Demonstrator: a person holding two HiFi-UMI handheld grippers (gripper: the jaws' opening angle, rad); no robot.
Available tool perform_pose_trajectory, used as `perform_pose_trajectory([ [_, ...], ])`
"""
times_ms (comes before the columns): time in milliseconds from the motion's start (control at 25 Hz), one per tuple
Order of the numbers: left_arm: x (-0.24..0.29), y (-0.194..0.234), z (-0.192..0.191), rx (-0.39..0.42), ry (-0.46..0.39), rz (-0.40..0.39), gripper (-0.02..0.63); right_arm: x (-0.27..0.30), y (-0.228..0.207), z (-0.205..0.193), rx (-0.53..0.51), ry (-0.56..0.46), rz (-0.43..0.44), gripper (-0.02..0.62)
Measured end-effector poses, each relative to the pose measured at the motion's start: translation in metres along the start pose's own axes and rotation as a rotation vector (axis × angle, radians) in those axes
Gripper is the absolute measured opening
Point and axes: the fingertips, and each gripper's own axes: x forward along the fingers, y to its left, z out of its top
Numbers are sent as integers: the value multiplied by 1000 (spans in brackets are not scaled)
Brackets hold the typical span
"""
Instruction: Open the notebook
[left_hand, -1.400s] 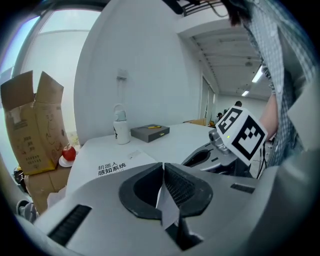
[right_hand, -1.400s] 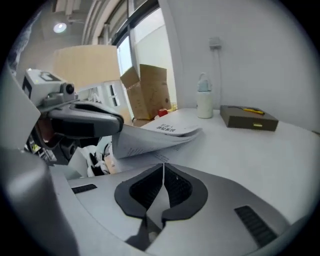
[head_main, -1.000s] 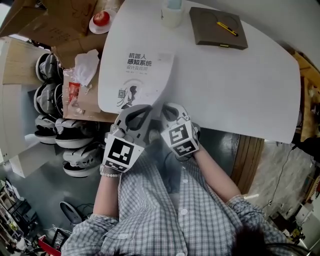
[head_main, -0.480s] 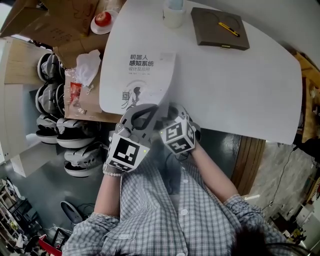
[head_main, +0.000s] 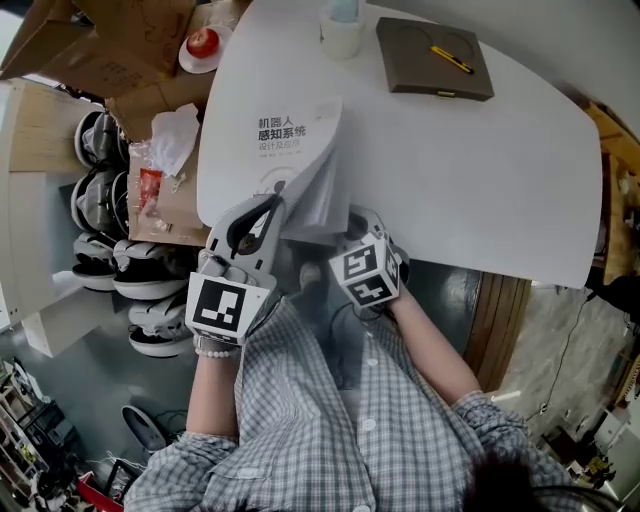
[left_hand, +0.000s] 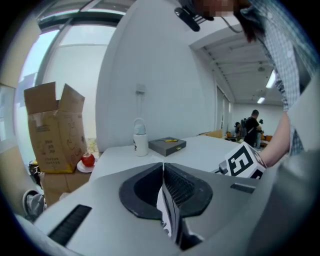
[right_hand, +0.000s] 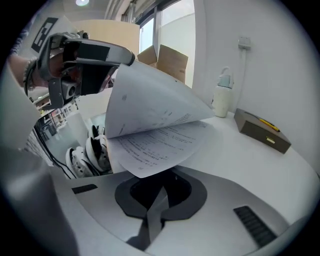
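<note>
The notebook (head_main: 290, 140) is a thin white booklet with dark printed title, lying at the near left of the white table (head_main: 480, 180). Its cover's near edge curls up off the pages. My left gripper (head_main: 283, 205) is shut on that lifted cover edge; in the left gripper view a white sheet (left_hand: 166, 212) runs between the closed jaws of the left gripper (left_hand: 163, 167). My right gripper (head_main: 348, 220) sits just right of it under the raised cover. In the right gripper view the notebook (right_hand: 150, 105) arches above the right gripper (right_hand: 162, 192), whose jaws are shut on a thin strip of the lower pages.
A grey box (head_main: 435, 58) with a yellow pen on it and a white bottle (head_main: 342, 30) stand at the table's far side. Left of the table are cardboard boxes (head_main: 120, 50), an apple on a plate (head_main: 203, 38) and several shoes (head_main: 120, 270) on the floor.
The left gripper has risen and moved left, pulling the cover's near edge up from flat into a curl. The right gripper has shifted only slightly at the notebook's near edge.
</note>
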Motion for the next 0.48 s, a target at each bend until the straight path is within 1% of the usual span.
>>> perform_pose_trajectory([
  [200, -24, 44, -6, -80, -22, 139, 18, -1, 0, 1, 1, 0, 0, 21],
  [480, -51, 92, -34, -175, 1, 315, 18, -1, 0, 1, 1, -3, -4, 21],
])
